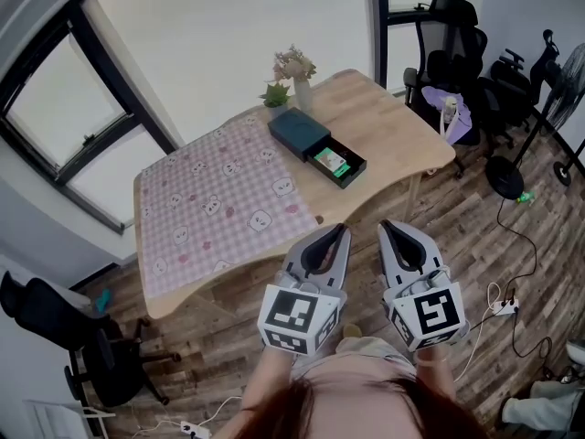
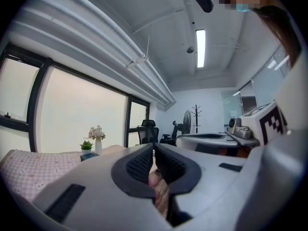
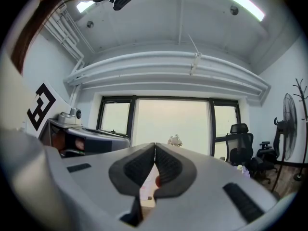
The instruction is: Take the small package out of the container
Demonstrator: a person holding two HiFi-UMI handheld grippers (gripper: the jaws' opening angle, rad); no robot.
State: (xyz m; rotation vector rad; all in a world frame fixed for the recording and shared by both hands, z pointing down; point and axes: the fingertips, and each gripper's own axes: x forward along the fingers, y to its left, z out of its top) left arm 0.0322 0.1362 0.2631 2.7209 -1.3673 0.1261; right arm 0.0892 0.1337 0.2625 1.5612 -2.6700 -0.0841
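Held both pairs of jaws pressed shut, pad against pad, with nothing gripped between them: seen plainly on the left gripper (image 2: 153, 147) in its own view, and likewise on the right gripper (image 3: 155, 146). Held the two grippers side by side and close together in front of the body, pointed roughly level toward the light wooden table (image 1: 393, 122), short of its near edge and above the brown plank floor (image 1: 457, 218). Found the container, a dark teal drawer box (image 1: 294, 128), on the bare wood toward the table's far side, just beside the pink checked tablecloth (image 1: 219, 199) that covered the table's left part. Saw its black drawer tray (image 1: 353, 174) slid out toward the near right, with the small green package (image 1: 330, 162) lying inside it, untouched and well apart from both grippers. Noted a pale vase of pink and white flowers (image 1: 297, 71) and a small green potted plant (image 1: 275, 94) just behind the box, at the table's far edge by the large bright window (image 1: 228, 26). Made out black office chairs (image 1: 452, 39) beyond the table's right end and a standing fan (image 1: 569, 67) farther right. Could not tell what the pinkish patch below the left gripper's pads was.
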